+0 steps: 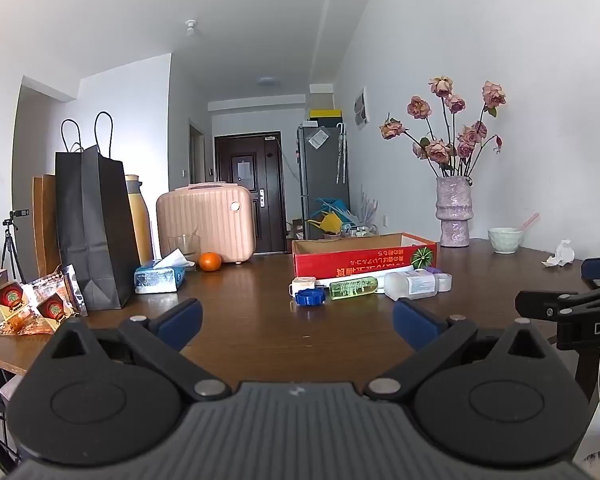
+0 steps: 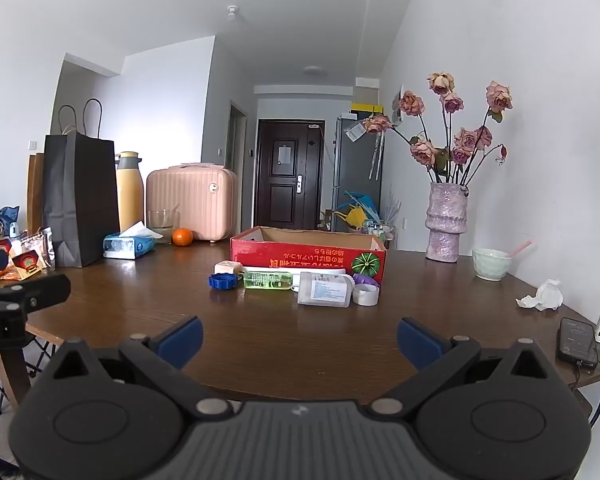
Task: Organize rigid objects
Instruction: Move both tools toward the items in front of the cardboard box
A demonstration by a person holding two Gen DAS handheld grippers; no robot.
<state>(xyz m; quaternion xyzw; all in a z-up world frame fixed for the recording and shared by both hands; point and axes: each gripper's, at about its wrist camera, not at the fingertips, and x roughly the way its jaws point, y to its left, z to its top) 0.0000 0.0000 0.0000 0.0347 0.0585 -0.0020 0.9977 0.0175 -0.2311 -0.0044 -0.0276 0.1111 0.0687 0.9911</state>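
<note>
A red cardboard box [image 1: 360, 256] [image 2: 308, 256] stands open on the brown table [image 1: 260, 320] [image 2: 260, 328]. In front of it lie a blue lid [image 1: 310, 296] [image 2: 222, 281], a green bottle [image 1: 354, 287] [image 2: 268, 279], a clear bottle on its side [image 1: 410, 284] [image 2: 324, 290], a white tape roll [image 2: 365, 294] and a small cream block [image 2: 228, 267]. My left gripper [image 1: 298, 322] is open and empty, well short of them. My right gripper [image 2: 300, 336] is open and empty too.
A black paper bag [image 1: 94, 224], tissue pack [image 1: 158, 278], orange [image 1: 210, 261], pink case [image 1: 206, 222] and snack packets [image 1: 32, 304] stand at the left. A vase of roses [image 2: 446, 220], bowl [image 2: 492, 264], crumpled tissue [image 2: 542, 300] and phone [image 2: 578, 340] are at the right.
</note>
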